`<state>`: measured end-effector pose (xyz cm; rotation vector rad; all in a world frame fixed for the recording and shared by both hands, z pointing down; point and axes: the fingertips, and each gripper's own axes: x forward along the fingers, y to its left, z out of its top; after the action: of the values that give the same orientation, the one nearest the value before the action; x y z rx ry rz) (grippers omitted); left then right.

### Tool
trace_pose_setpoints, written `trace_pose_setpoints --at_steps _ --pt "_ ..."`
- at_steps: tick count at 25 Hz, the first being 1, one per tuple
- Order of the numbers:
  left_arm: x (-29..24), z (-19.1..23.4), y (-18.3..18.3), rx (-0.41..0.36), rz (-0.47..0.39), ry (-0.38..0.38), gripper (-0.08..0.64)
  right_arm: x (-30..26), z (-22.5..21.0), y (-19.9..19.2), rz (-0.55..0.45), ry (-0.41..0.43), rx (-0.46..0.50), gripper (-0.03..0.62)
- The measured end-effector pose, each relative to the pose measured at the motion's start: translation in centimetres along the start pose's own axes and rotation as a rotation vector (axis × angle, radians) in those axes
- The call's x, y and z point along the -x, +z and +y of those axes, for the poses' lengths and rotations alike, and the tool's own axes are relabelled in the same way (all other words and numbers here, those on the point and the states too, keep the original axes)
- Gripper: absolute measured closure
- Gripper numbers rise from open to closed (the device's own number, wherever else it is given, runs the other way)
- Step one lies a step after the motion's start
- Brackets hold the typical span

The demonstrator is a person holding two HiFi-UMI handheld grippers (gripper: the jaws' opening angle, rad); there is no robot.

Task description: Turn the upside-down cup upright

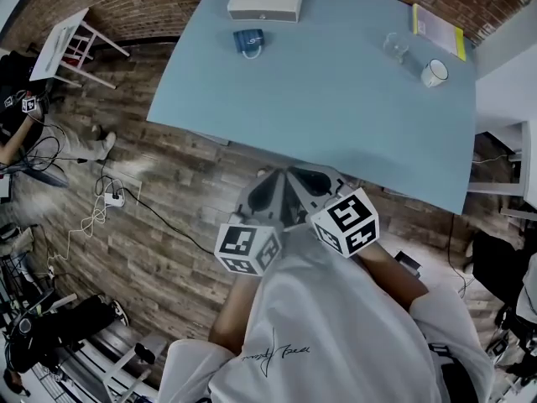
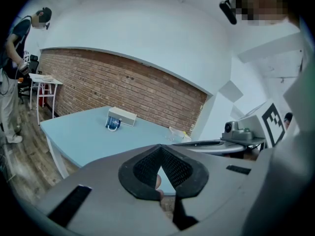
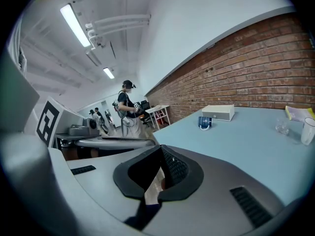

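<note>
Notably | white cup [image 3: 307, 130] on table [image 3: 246, 146] | in right gripper view (not left)

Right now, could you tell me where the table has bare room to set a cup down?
The table is bare across its near half, up to the blue mug and white mug; the stretch between blue mug and clear glass is free too. Crowded: far right corner, with glass, white mug and booklet.
</note>
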<state>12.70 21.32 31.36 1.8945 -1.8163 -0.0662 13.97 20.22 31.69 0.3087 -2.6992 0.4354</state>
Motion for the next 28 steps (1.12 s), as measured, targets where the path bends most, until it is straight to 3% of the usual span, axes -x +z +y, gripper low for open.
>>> trace_pose_setpoints --at_steps 28 --pt "-8.3 8.9 7.1 0.001 0.071 -0.079 0.551 -10.3 -6.3 6.7 0.020 -0.084 -0.068 0.571"
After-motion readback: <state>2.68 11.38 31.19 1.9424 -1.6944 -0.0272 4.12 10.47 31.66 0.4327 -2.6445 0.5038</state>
